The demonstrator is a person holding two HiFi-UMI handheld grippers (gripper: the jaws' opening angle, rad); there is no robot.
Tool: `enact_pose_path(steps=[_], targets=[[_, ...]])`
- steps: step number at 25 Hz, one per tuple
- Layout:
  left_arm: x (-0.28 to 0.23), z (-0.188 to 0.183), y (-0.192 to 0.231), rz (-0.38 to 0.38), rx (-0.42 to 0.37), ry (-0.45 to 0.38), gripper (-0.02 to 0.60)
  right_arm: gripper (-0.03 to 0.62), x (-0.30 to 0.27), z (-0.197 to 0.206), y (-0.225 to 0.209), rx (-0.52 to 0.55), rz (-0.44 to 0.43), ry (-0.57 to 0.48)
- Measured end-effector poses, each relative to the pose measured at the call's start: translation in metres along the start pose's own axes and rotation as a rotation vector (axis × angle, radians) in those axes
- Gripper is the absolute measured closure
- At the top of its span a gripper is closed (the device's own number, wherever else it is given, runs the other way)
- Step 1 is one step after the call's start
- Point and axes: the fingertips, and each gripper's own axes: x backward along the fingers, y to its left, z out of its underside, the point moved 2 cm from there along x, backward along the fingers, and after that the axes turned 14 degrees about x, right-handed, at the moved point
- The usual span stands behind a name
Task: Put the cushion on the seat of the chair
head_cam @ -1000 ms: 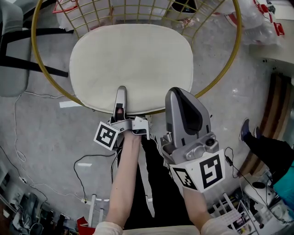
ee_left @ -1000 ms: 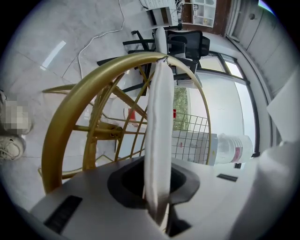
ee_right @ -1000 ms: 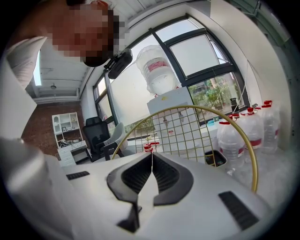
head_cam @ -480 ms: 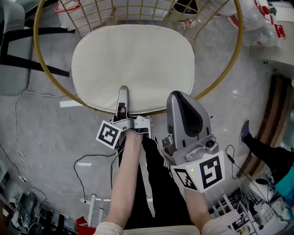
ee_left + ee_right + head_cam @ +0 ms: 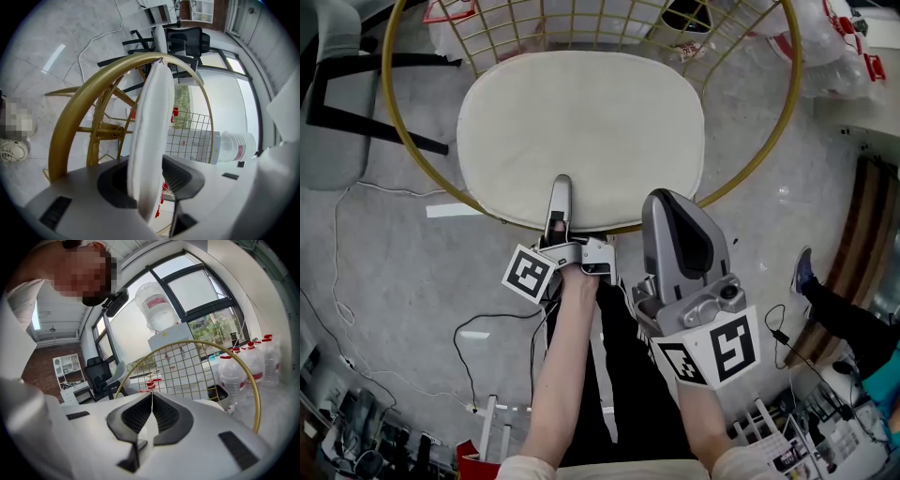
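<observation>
Gold chair holds the cushion, its edge between the left hand-held gripper's opening jaws, clamped earlier

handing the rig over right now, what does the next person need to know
Left hand-held gripper: jaws opening, with the near edge of the cushion between them.
Right hand-held gripper: shut and empty, held on the near side of the chair, touching nothing.
Cushion: lies flat on the seat, inside the chair's gold rim.
Done: cushion placed on the seat.
Left: finish opening the left gripper and draw it back off the cushion's edge, probably without dragging it.
</observation>
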Motion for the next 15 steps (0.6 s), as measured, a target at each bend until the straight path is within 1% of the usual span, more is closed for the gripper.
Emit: enact_pose_path(steps=[2,3,6,15], targets=[[0.001,0.001,-0.002,-0.002,-0.002,0.004,0.409,0.577,0.000,-0.001,0.002,-0.010,0.000,-0.006],[0.003,0.001,-0.002,-0.008,-0.009,0.003,0.405,0.577,0.001,-0.001,0.003,-0.015,-0.001,-0.008],[0.009,0.000,-0.002,-0.024,-0.029,-0.003,0.405,0.577,0.002,-0.002,0.007,-0.023,-0.009,-0.011],[0.031,0.002,0.007,-0.055,-0.008,-0.032,0.405,0.577,0.006,-0.003,0.011,-0.023,-0.029,-0.006]])
